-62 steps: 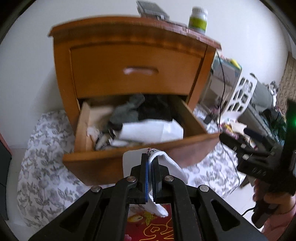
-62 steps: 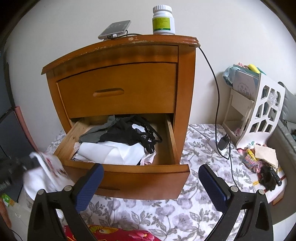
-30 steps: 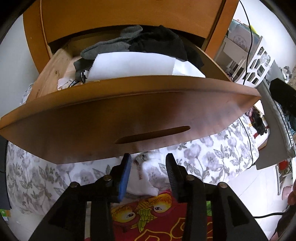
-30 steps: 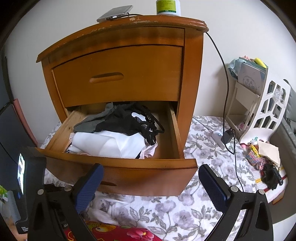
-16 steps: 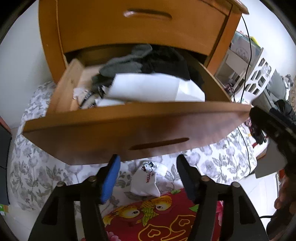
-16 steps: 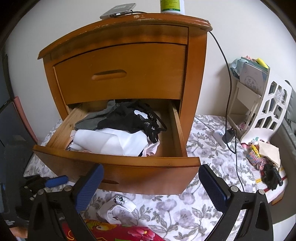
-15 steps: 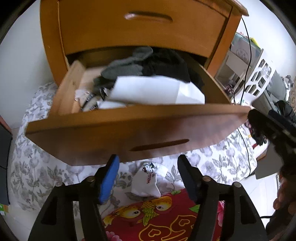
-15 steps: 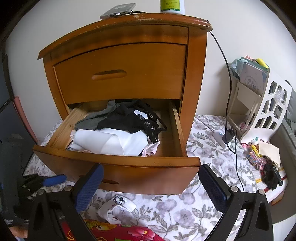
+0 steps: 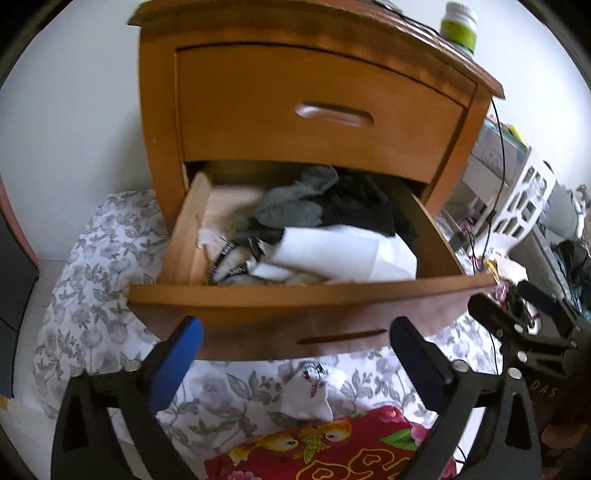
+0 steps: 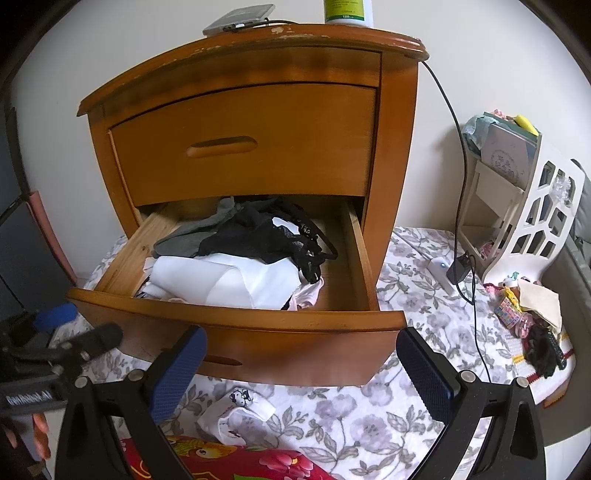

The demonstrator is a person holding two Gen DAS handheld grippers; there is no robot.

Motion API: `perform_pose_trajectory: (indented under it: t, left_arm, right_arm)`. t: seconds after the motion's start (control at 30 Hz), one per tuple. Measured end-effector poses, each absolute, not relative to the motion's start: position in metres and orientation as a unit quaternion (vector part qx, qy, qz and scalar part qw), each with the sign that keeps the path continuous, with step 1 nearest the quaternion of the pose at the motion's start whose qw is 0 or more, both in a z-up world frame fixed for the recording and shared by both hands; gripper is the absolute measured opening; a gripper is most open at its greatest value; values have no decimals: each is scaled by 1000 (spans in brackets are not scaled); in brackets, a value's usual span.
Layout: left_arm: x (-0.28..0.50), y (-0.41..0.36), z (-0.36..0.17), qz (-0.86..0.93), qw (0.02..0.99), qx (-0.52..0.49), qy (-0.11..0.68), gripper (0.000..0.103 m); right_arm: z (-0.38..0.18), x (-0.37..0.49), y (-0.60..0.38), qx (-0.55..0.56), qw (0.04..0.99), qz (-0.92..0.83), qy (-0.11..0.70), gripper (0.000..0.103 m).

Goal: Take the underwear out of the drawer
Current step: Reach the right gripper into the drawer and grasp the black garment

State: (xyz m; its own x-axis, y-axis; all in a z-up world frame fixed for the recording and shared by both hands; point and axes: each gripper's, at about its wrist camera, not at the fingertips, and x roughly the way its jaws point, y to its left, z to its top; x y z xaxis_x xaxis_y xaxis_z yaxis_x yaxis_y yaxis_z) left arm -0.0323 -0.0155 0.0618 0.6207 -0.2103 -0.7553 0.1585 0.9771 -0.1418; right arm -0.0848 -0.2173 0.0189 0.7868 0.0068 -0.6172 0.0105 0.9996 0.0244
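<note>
Left tool (image 9: 295, 343) opening, empty; white underwear (image 9: 314, 391) below drawer (image 9: 258, 295) front edge.

Left claw (image 9: 295, 341) opening, empty, above white underwear (image 9: 309, 392).

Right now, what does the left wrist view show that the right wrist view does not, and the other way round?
Only the left wrist view shows the right hand-held gripper from outside.

Only the right wrist view shows the flat grey phone on the nightstand and the left hand-held gripper from outside.

Both show the open wooden lower drawer holding clothes, and the small white printed underwear lying on the floral sheet, free of either gripper.
</note>
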Motion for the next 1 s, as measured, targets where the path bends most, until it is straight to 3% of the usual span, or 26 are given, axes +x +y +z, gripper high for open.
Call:
perform_pose_trajectory:
  t: [1.0]
  left_arm:
    - [-20,47,91,-52,937,-91,333,102]
  right_arm:
    - [44,-55,-191,-3,952,60,302,103]
